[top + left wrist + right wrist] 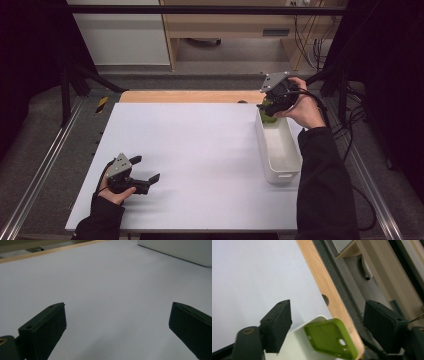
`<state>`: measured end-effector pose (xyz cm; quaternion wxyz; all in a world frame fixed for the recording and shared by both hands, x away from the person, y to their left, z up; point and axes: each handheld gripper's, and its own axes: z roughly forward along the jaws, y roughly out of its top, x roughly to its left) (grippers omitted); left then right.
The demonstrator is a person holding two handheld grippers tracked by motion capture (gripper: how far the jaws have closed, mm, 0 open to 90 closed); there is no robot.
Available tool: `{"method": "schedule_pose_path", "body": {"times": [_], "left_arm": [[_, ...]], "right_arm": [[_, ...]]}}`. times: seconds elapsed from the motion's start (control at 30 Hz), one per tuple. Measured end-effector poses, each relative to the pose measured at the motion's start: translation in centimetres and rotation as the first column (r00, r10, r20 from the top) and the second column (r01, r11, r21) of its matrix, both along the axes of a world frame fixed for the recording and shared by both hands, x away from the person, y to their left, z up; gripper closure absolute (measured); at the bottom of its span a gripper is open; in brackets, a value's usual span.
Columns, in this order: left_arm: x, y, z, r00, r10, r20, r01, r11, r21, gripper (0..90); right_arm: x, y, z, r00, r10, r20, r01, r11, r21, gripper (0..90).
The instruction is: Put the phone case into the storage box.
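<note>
The green phone case (331,339) lay at the far end of the white bin (278,145), below the right tool (270,106), whose jaws stood wide, clear of it.

Left gripper (148,169), held low at the near left in the high view, points to the right, its jaws spread wide with nothing between them; the grey three-cornered plate faces up. The left hand (111,188) wraps the body from behind, its dark sleeve entering from the bottom edge. Right gripper (266,107), held at the far right, is tilted downward and to the left, its jaws apart and pressing on nothing. The right hand (303,107) grips it from the right, forearm in a dark sleeve reaching forward from the bottom edge.
</note>
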<state>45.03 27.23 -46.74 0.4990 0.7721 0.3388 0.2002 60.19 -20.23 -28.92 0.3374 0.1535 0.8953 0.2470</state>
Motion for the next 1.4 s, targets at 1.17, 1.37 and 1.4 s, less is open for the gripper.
{"method": "schedule_pose_path", "body": {"times": [1.17,1.37,1.4], "left_arm": [[-0.3,0.0,0.5,0.9997,-0.014,0.022,0.014,0.9998,-0.014,0.2],[-0.3,0.0,0.6,0.9995,-0.020,0.025,0.020,0.9996,-0.018,0.0],[-0.3,0.0,0.6,0.9995,-0.021,0.026,0.021,0.9996,-0.018,0.0]], "right_arm": [[-11.1,-1.1,-4.0,0.9936,-0.046,-0.103,0.100,0.781,0.617,1.3],[-12.7,-2.5,-5.6,0.9947,-0.033,-0.097,0.091,0.730,0.677,0.8],[-13.0,-2.8,-5.9,0.9951,-0.031,-0.094,0.088,0.721,0.688,0.8]]}}
